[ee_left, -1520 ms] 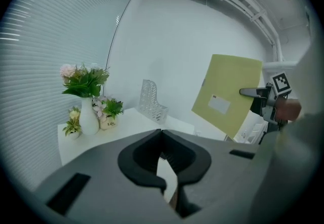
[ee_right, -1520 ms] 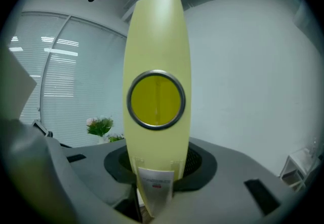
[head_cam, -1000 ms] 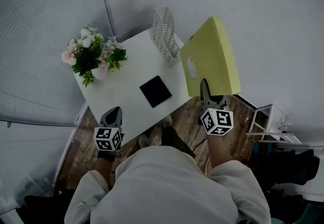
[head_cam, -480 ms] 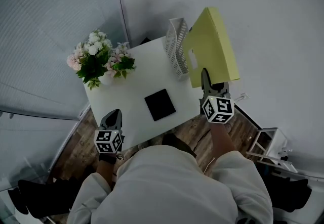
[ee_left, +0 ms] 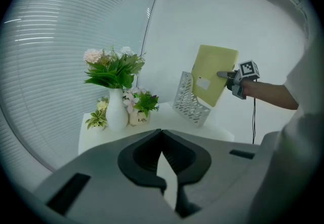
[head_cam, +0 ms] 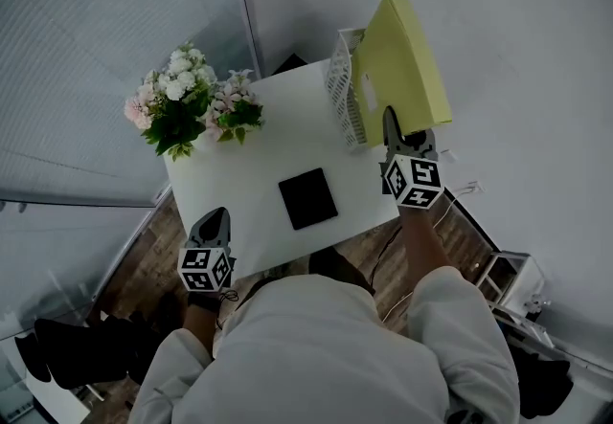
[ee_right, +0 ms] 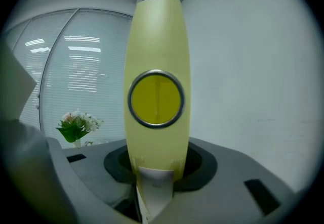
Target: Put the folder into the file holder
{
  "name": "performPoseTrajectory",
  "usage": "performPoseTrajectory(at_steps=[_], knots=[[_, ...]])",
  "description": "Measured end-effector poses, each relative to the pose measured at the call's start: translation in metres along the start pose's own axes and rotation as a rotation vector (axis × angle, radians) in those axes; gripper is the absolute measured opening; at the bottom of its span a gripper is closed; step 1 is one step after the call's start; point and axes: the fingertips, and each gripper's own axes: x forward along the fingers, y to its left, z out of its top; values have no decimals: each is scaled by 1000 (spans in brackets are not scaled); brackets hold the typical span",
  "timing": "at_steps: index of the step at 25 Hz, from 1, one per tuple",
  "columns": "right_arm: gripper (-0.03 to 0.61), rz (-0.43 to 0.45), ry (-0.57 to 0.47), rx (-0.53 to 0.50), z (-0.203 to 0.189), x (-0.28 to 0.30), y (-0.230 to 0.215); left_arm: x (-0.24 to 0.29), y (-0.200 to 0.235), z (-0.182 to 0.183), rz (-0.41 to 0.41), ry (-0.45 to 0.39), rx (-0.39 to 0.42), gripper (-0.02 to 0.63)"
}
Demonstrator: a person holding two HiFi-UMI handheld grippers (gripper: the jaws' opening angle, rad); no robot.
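Note:
My right gripper (head_cam: 392,125) is shut on the lower spine of a yellow folder (head_cam: 402,68) and holds it tilted in the air at the table's far right. The folder's lower edge is at the top of the white lattice file holder (head_cam: 343,95); I cannot tell whether it is inside. In the right gripper view the folder's spine (ee_right: 157,91), with its ring hole, fills the middle above the jaws. The left gripper view shows the folder (ee_left: 212,79) just above the file holder (ee_left: 191,101). My left gripper (head_cam: 215,217) hangs shut and empty off the table's near edge.
On the white table (head_cam: 249,178) stand a vase of flowers (head_cam: 187,111) at the far left and a flat black square (head_cam: 307,198) in the middle. Walls and window blinds close in behind the table. A white stool (head_cam: 506,271) stands on the floor at right.
The right gripper has carried the folder left and farther away, from beyond the table's right edge to the file holder. The left gripper has stayed in place.

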Motion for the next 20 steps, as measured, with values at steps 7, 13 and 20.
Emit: performPoseTrajectory(at_steps=[7,13,20], knots=[[155,27,17,24,-20,34,-9,11,-1,-7,34,34,-27,8],[155,56,45,30,-43,55,-12,16,-1,-14,62,60,-48,8],[155,84,83,36,-81,65,-9,23,-5,-22,87,85,-70,9]])
